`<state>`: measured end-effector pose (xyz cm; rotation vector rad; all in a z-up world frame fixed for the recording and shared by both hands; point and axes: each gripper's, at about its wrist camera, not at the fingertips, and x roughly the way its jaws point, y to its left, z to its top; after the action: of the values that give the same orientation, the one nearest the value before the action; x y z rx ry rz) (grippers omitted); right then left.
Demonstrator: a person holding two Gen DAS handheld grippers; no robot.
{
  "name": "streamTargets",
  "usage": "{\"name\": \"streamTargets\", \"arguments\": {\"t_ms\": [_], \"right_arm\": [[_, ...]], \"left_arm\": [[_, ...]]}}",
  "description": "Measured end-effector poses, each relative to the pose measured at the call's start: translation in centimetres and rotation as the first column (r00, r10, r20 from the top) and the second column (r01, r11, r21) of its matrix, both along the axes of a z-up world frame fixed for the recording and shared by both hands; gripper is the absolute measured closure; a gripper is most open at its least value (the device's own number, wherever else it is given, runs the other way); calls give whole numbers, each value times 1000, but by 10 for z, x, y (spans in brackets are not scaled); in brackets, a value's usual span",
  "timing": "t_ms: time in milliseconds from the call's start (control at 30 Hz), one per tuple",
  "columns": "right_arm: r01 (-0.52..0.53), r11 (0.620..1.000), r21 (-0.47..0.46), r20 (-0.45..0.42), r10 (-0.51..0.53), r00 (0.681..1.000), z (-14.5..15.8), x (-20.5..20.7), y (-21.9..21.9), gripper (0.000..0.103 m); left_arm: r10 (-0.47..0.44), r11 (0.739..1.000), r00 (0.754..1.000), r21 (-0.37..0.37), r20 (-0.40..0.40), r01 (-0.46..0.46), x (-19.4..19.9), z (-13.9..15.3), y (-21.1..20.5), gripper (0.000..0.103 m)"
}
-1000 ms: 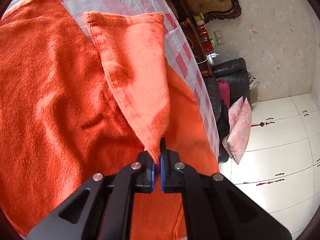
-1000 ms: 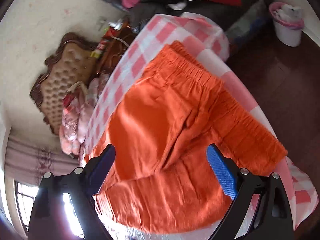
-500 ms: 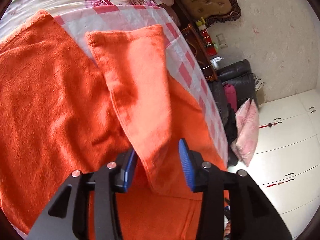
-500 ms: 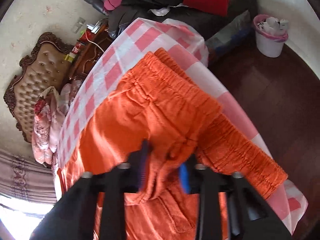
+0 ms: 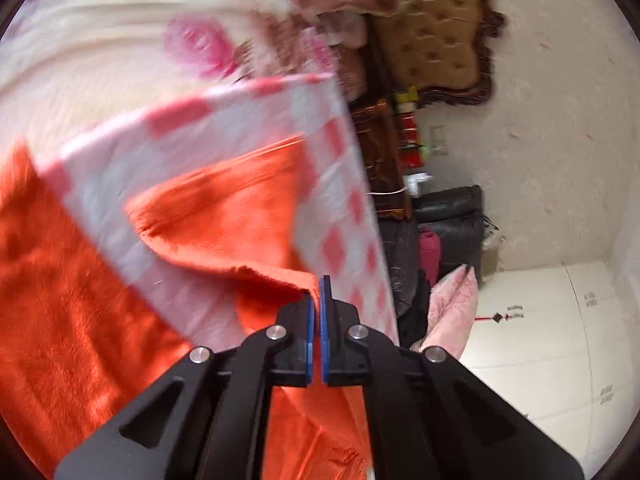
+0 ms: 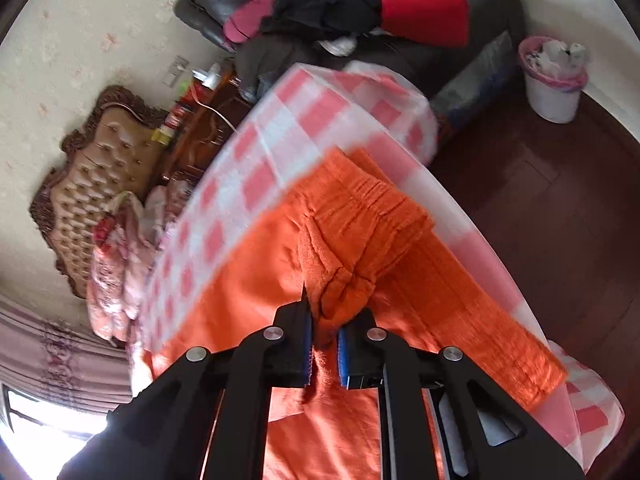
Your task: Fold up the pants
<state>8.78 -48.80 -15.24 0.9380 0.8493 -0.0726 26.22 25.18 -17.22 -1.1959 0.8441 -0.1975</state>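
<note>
Orange pants (image 5: 76, 320) lie spread over a pink-and-white checked cloth (image 5: 352, 208) covering a bed. In the left wrist view, the left tool (image 5: 316, 304) has its blue pads pressed together on the edge of one pant leg (image 5: 224, 216); its jaws have just closed again on that fabric after a brief opening, and the leg rises off the cloth in a blurred fold toward the tool. In the right wrist view, the right tool (image 6: 325, 334) has just been closing and now pinches a bunched wad of fabric just below the elastic waistband (image 6: 372, 200), with only a narrow gap, filled by cloth, between its pads. The waistband end lies near the corner of the checked cloth (image 6: 304, 120), beside the dark wooden floor (image 6: 560, 208). Beyond the bed stand a tufted headboard (image 6: 92, 168), a dark sofa piled with clothes (image 6: 328, 4) and a white bin (image 6: 554, 80).
</note>
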Motion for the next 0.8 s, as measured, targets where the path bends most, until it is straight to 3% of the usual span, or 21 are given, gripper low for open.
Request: {"name": "streamTargets", "arguments": {"t_ms": [67,133,200,300,367,433,567,800], "right_arm": [[1,1000,-10,59,0,998,24,-20,-1,92],[6,1000,-11,57,-5,998,31,-44,2,92],[-7,999,-43,17,7,1000,22,-61,9,92],[-3,1000,-19,-90,1,996,-19,-78,11,92],[-2,1000,-10,-166,0,986,-45,-83,13,92],[-12,998,-62,-189,0,982,-50,-84,17,92],[-20,997,-80,-209,3,978,-51,-77,20,91],[-3,1000,-9,-201,1,980,-56,-76,17,85]], "left_arm": [[-19,992,997,127,72,9,-29,43,-5,102],[-9,986,996,168,86,-6,-74,53,-6,101],[26,985,998,171,55,-35,-117,35,-4,101],[47,976,998,214,-49,-36,-159,-13,-5,101],[51,979,994,200,-92,-32,-170,-34,-2,102],[54,982,996,185,-74,-39,-177,-39,-1,101],[89,991,995,108,-51,-83,-175,-44,9,75],[174,985,981,23,-88,-173,-177,-61,36,74]]}}
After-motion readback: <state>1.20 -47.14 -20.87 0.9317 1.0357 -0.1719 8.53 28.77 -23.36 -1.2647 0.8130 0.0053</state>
